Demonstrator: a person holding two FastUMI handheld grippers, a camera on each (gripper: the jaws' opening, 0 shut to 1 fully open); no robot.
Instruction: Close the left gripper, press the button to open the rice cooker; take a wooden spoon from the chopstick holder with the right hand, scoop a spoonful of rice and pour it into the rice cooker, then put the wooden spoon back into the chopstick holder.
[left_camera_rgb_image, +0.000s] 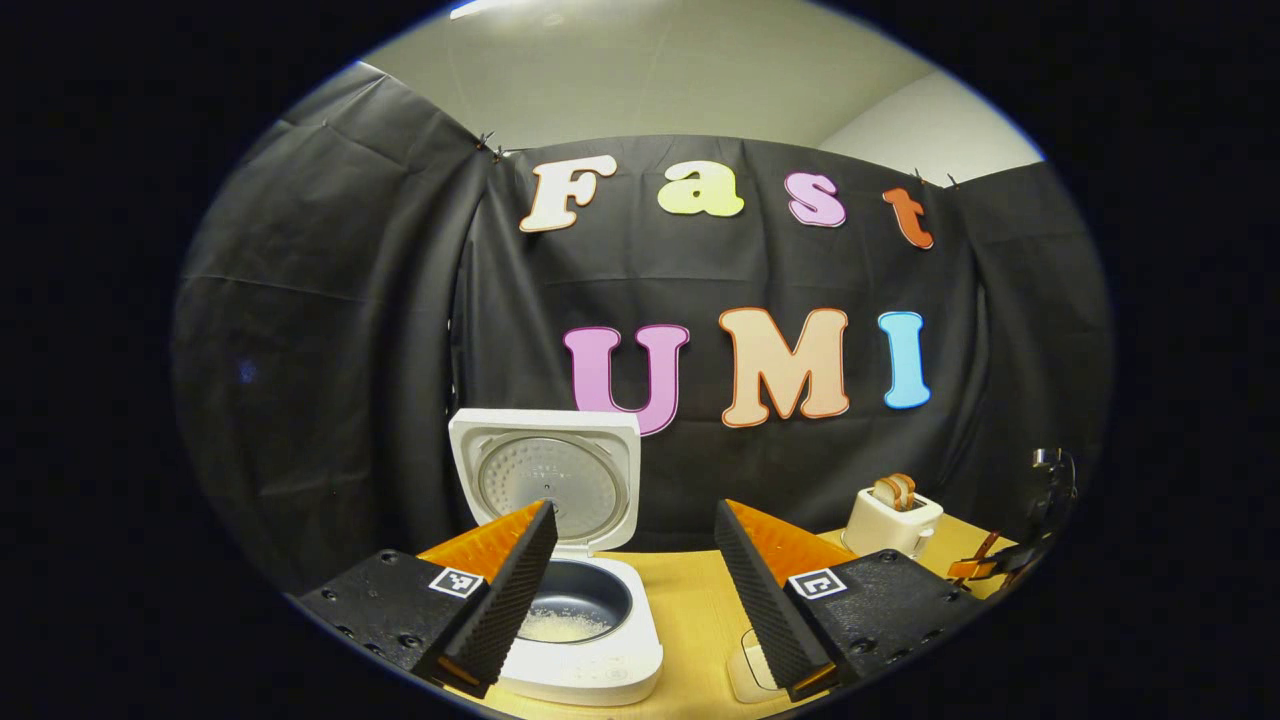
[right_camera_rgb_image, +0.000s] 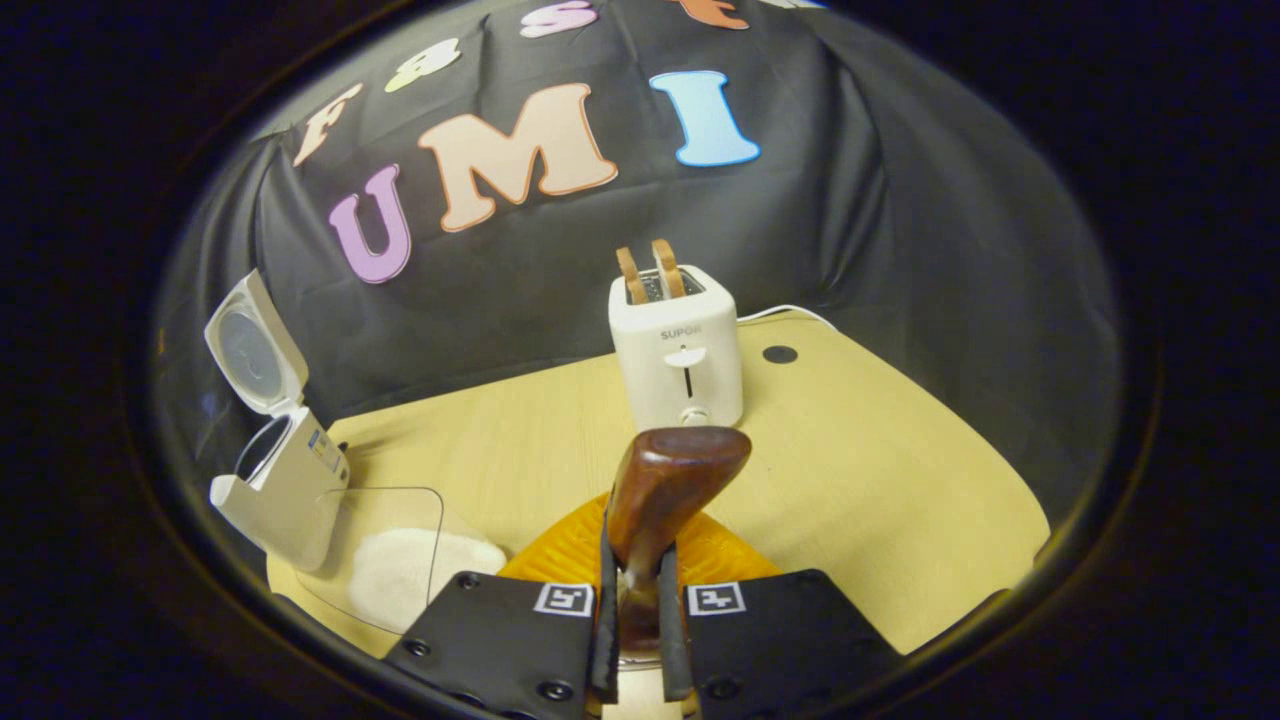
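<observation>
Wooden spoon (right_camera_rgb_image: 668, 482) before "SUPOR"-branded toaster (right_camera_rgb_image: 678, 345)

The white rice cooker (left_camera_rgb_image: 585, 610) is seen at 6 o'clock, lid flipped upright, rice in its pot. The wooden spoon (right_camera_rgb_image: 660, 495) is clamped at 6 o'clock, bowl up.

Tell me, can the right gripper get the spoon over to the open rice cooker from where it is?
Probably yes. The right gripper is shut on the wooden spoon, the rice cooker stands with its lid up, and bare table lies between. The clear rice container beside the cooker needs skirting.
</observation>
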